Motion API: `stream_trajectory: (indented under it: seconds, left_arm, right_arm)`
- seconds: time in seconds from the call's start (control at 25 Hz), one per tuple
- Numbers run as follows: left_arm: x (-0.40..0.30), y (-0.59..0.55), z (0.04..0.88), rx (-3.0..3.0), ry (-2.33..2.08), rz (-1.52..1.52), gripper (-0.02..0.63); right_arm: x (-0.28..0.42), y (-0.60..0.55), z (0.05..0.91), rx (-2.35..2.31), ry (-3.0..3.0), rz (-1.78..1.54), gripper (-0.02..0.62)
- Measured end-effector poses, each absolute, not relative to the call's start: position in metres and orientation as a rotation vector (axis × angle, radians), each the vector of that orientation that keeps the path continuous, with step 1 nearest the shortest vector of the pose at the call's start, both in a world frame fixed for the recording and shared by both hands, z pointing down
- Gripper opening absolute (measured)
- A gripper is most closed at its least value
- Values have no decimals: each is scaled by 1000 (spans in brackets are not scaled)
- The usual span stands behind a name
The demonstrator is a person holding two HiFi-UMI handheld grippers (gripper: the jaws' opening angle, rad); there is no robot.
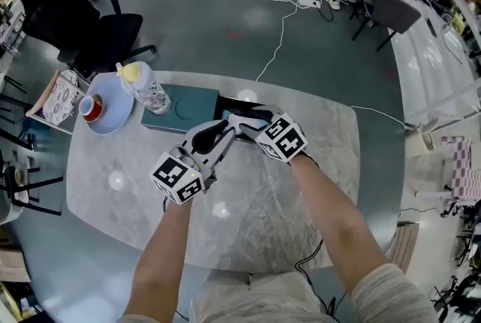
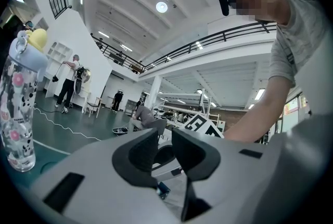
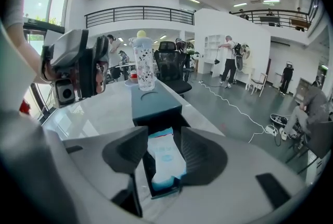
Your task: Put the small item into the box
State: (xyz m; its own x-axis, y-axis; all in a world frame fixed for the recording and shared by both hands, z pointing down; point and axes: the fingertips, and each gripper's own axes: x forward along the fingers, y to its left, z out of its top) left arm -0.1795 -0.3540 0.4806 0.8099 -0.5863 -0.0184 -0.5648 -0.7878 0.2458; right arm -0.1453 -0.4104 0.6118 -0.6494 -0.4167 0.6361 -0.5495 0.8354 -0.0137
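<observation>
A white and light-blue packet [image 3: 165, 158] lies inside the open black box [image 3: 147, 168], one end leaning against the box's end wall. My right gripper [image 3: 164, 139] hangs just above it with its jaws wide apart, and the pads do not touch the packet. In the head view both grippers crowd over the box [image 1: 244, 99], which is mostly hidden. My left gripper [image 1: 229, 135] sits just left of my right gripper [image 1: 240, 119] and tilts upward. Its jaws [image 2: 165, 152] stand slightly apart with nothing between them.
The teal lid [image 1: 180, 108] lies left of the box on the grey marble table [image 1: 301, 194]. Beyond it stand a patterned bottle with a yellow cap [image 1: 143, 87] and a blue plate with a red cup [image 1: 101, 110]. A black office chair [image 1: 105, 40] is behind the table.
</observation>
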Motion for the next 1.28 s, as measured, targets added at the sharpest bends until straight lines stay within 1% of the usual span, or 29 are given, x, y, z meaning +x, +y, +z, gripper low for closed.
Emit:
stream_trajectory:
  seconds: [0.4,0.8,1.28]
  left_arm:
    - [-181,-345,464,2765,-891,-182,78]
    - [-173,-323,435,2820,-856,-203,78]
    - [-147,-276,393,2910,-775,-268,77]
  right_arm:
    - [-144,-388,558,842,-2556,358,209]
    - [-132,-351,489,947,-2729,341,192]
    - [-113,-293,420,989,-2899,216,109]
